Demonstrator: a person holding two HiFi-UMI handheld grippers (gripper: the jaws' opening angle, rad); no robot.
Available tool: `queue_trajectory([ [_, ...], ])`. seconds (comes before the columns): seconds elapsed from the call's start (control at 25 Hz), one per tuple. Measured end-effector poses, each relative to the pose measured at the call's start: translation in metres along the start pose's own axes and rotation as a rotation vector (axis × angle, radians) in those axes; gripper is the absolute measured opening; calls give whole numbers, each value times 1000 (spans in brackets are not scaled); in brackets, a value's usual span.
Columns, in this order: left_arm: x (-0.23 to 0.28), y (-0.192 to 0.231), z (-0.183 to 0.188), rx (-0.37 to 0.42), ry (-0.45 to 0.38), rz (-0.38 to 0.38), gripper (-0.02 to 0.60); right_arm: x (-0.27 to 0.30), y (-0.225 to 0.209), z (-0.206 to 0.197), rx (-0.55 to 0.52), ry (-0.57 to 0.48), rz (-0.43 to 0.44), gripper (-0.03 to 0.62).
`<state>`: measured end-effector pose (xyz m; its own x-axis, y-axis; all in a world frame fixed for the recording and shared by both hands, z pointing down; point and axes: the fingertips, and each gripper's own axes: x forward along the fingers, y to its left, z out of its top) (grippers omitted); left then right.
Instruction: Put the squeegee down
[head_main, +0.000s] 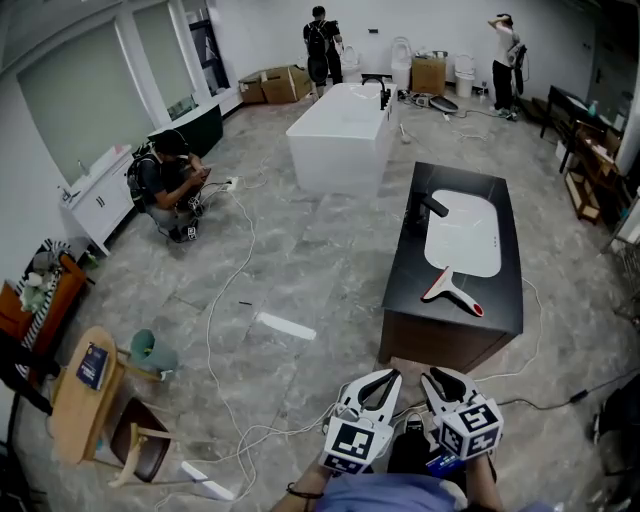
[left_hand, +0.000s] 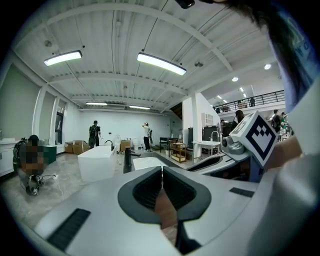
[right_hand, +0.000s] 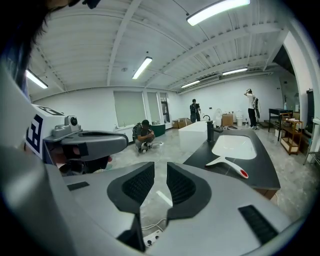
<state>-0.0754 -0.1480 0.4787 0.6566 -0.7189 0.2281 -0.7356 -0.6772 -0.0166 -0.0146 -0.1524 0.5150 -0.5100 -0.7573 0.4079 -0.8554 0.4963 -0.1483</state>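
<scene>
The squeegee (head_main: 452, 290), white with a red-tipped handle, lies flat on the black counter (head_main: 500, 315) just in front of the white sink basin (head_main: 465, 235). It also shows in the right gripper view, squeegee (right_hand: 231, 164), well beyond the jaws. Both grippers are low in the head view, close to the person's body and short of the counter. My left gripper (head_main: 384, 380) (left_hand: 162, 172) has its jaws closed together with nothing in them. My right gripper (head_main: 440, 378) (right_hand: 160, 170) shows a narrow gap between its pads, with only floor behind it.
A black faucet (head_main: 425, 208) stands at the sink's left edge. Beyond are a white bathtub (head_main: 340, 135), a crouching person (head_main: 170, 185) and two standing people (head_main: 320, 45) (head_main: 508, 60). White cables (head_main: 225, 300) trail over the floor. Wooden chairs (head_main: 85, 395) stand at the left.
</scene>
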Motion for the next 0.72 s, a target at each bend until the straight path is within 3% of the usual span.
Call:
queue_trajectory([
  [0.36,-54,-27,-21,23,6,-89,18,-48,62,-37,19,30,-75,69],
  [0.72,-83,-49,-19,2,-29,-106,18,-79,86,-43,-12,38,-121,57],
])
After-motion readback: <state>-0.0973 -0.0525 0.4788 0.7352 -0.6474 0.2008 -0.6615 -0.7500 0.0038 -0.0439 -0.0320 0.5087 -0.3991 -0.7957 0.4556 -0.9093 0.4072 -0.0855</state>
